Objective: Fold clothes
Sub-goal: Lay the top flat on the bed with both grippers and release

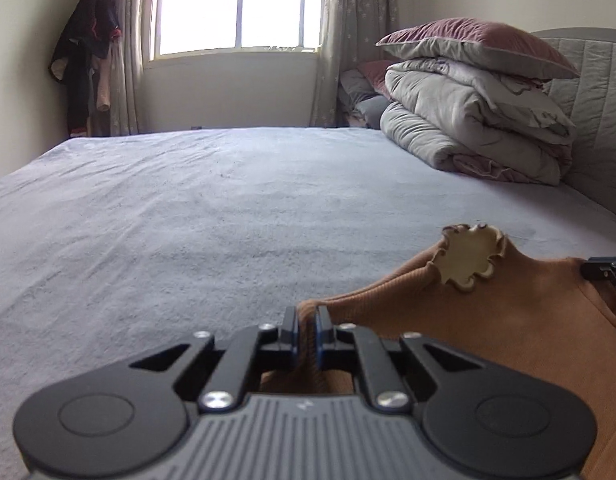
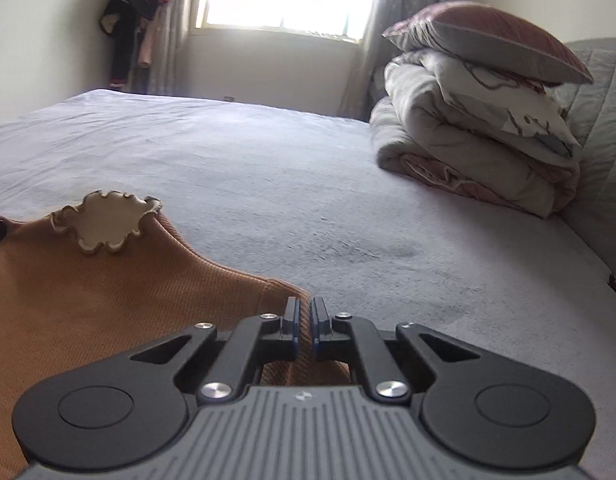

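An orange-brown ribbed top (image 1: 508,320) with a cream frilled collar (image 1: 470,260) is held stretched just above the grey bed (image 1: 227,208). My left gripper (image 1: 306,312) is shut on its left shoulder corner. My right gripper (image 2: 306,302) is shut on the right shoulder corner of the same top (image 2: 87,280), whose collar (image 2: 107,224) shows to the left. The right gripper's tip (image 1: 606,270) shows at the right edge of the left wrist view.
A stack of folded duvets topped by a mauve pillow (image 1: 476,100) sits at the bed's far right by the padded headboard (image 1: 596,120). Beyond the bed are a bright window (image 1: 235,4), curtains and dark clothes hanging in the corner (image 1: 87,52).
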Available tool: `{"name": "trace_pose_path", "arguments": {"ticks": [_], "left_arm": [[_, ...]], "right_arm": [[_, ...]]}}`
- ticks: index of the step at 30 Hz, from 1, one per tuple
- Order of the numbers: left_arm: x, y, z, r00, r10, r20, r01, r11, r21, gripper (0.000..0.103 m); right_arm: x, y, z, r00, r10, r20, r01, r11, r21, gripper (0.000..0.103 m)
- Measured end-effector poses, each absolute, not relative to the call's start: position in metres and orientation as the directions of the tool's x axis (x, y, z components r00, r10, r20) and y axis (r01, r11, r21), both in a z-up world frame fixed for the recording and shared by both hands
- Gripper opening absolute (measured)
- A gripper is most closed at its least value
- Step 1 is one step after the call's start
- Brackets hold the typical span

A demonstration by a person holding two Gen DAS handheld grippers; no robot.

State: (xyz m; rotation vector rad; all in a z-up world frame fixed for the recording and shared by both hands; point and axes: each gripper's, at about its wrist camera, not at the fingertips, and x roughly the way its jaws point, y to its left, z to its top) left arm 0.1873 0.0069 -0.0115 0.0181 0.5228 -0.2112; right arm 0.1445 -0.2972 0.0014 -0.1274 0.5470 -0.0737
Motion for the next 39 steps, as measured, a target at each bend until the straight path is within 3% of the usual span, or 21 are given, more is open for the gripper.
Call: {"name": "trace_pose_path", "arguments": {"ticks": [5,9,12,14,16,22,26,30,32,36,39], "left_arm": [[0.208,-0.001,-0.034,0.809,-0.161,-0.565,0.169,0.985,-0.039,0.011],[0.21,-0.002,-0.036,0.804,-0.14,-0.578,0.152,0.988,-0.027,0.022],[0.202,-0.005,-0.028,0.807,-0.122,-0.577,0.144,0.99,-0.009,0.041],[0.189,-0.003,-0.018,0.814,-0.135,-0.565,0.144,0.989,-0.03,0.046],[0.174,-0.002,-0.007,0.821,-0.146,-0.552,0.146,0.988,-0.043,0.056],[0.121,-0.004,0.019,0.831,-0.21,-0.515,0.188,0.978,-0.094,0.068],[0.087,-0.011,0.012,0.791,-0.296,-0.535,0.249,0.955,-0.161,0.071],[0.052,-0.026,-0.01,0.724,-0.341,-0.6,0.295,0.939,-0.179,0.071],[0.032,-0.033,-0.022,0.703,-0.343,-0.624,0.322,0.935,-0.151,0.072],[-0.012,-0.044,-0.026,0.716,-0.314,-0.623,0.368,0.929,-0.045,0.083],[-0.037,-0.045,-0.023,0.705,-0.313,-0.636,0.381,0.924,-0.033,0.085]], "right_arm": [[0.168,-0.304,-0.03,0.814,-0.129,-0.567,0.07,0.99,-0.125,0.007],[0.172,-0.301,-0.035,0.812,-0.154,-0.563,0.094,0.987,-0.134,0.01],[0.165,-0.297,-0.027,0.812,-0.164,-0.56,0.107,0.985,-0.135,0.022],[0.155,-0.297,-0.017,0.816,-0.155,-0.557,0.117,0.988,-0.104,0.033],[0.143,-0.296,-0.007,0.82,-0.146,-0.553,0.118,0.989,-0.087,0.036],[0.098,-0.282,0.014,0.834,-0.109,-0.541,0.076,0.994,-0.083,0.045],[0.065,-0.269,0.009,0.829,-0.018,-0.559,0.017,1.0,-0.008,0.055],[0.034,-0.251,-0.011,0.775,0.038,-0.631,-0.041,0.999,0.011,0.057],[0.019,-0.243,-0.021,0.738,0.064,-0.672,-0.074,0.997,0.013,0.058],[-0.018,-0.244,-0.022,0.749,0.064,-0.66,-0.074,0.997,0.012,0.061],[-0.041,-0.252,-0.019,0.746,0.065,-0.663,-0.054,0.998,0.036,0.063]]}}
